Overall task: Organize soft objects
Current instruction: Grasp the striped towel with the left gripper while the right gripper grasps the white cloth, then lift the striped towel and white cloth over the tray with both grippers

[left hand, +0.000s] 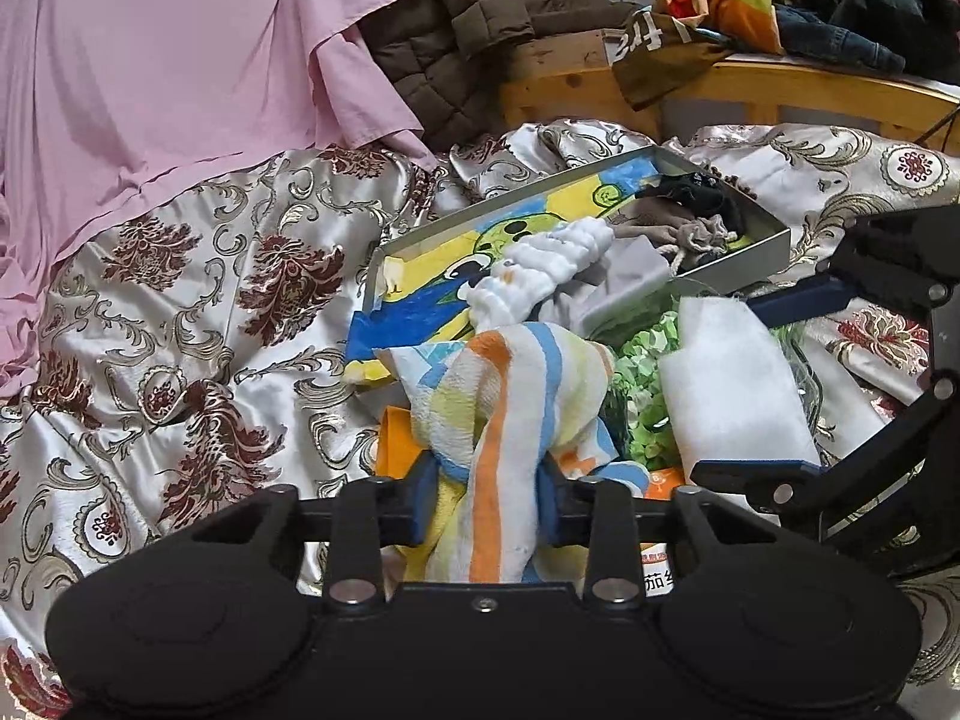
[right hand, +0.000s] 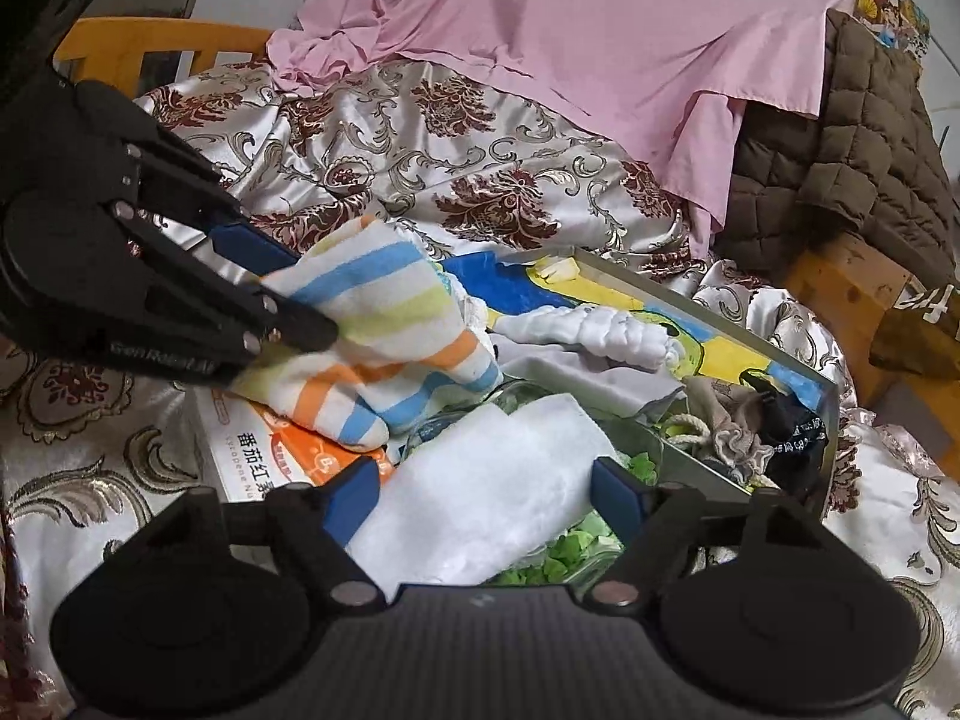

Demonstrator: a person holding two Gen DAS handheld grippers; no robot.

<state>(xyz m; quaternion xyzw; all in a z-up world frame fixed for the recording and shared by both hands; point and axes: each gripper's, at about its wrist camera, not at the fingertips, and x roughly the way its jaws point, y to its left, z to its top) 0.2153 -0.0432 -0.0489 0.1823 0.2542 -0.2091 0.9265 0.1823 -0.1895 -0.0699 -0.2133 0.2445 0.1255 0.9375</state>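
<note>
My left gripper (left hand: 487, 501) is shut on a striped towel (left hand: 510, 402) with orange, blue and yellow bands, held just in front of a metal tray (left hand: 774, 243). The same towel (right hand: 384, 324) and the left gripper (right hand: 282, 294) show at the left of the right wrist view. My right gripper (right hand: 486, 498) stands wide around a folded white cloth (right hand: 480, 498) without squeezing it; this cloth (left hand: 732, 384) lies over a green leafy thing (left hand: 642, 372). In the tray (right hand: 750, 336) lie a twisted white cloth (right hand: 600, 327), a grey cloth, a beige bundle (right hand: 726, 426) and a black item (right hand: 792, 438).
Everything rests on a bed with a shiny floral cover (left hand: 198, 312). A pink sheet (left hand: 168, 72) and a brown quilted coat (left hand: 474, 18) lie behind. An orange printed box (right hand: 270, 450) sits under the towel. A wooden bed frame (left hand: 750, 90) carries piled clothes.
</note>
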